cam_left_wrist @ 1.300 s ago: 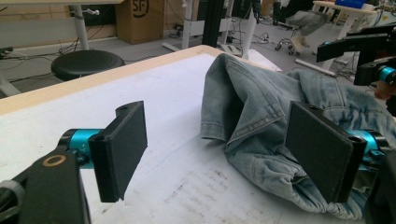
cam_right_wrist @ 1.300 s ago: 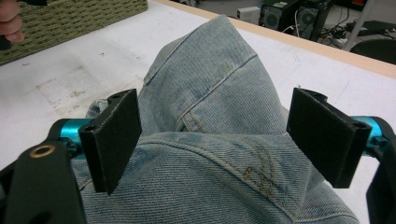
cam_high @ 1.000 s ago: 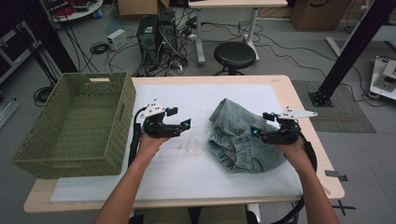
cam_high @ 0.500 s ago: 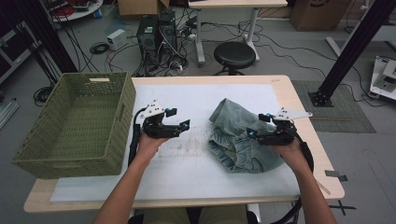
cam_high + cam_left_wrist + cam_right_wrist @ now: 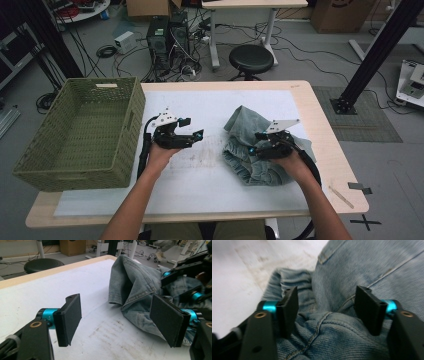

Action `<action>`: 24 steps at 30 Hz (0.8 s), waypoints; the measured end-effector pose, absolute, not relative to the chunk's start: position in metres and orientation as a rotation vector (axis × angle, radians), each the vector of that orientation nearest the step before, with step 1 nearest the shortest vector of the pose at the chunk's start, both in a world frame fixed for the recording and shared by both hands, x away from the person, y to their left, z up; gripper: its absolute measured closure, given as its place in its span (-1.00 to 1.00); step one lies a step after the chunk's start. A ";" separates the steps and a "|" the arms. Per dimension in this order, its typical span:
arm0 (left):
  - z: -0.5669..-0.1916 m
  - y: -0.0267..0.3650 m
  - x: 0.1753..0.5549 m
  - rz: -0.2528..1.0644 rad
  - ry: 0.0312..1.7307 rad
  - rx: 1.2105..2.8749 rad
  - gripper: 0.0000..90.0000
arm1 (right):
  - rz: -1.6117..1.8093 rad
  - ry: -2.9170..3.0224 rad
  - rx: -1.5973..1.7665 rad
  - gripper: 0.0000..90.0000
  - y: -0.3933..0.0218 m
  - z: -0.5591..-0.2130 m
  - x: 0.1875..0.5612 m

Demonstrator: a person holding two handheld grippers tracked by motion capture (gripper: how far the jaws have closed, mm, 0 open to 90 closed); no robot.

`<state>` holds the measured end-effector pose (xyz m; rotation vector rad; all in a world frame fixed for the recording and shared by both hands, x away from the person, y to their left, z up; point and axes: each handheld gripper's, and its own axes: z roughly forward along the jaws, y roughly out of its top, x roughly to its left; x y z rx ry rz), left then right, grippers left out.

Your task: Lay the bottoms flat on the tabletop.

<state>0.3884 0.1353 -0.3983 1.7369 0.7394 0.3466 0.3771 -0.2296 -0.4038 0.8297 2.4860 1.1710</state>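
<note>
The jeans (image 5: 255, 150) are faded blue denim, a coarse twill cloth with raised stitched seams. The bench (image 5: 320, 125) has a pale wood edge under a matt white sheet, scuffed and stained mid-way. The basket (image 5: 80, 135) is green woven plastic, matt.

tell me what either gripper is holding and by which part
Nothing yet. The right gripper, jaws just closing, straddles a bunched fold of the jeans; the left gripper is open over bare table.
</note>
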 end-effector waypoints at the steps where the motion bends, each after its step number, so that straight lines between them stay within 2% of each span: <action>1: -0.398 0.135 0.389 0.346 0.741 1.737 -0.42 | 1.142 2.500 0.834 -0.08 -0.227 -0.405 0.379; 11: -0.403 0.136 0.385 0.317 0.731 1.742 -0.35 | 1.041 2.540 0.831 0.48 -0.216 -0.411 0.381; 16: -0.407 0.137 0.385 0.310 0.734 1.747 -0.35 | 1.063 2.564 0.870 0.54 -0.209 -0.415 0.385; 24: -0.406 0.146 0.386 0.323 0.755 1.724 -0.35 | 1.221 2.653 0.748 0.59 -0.180 -0.418 0.385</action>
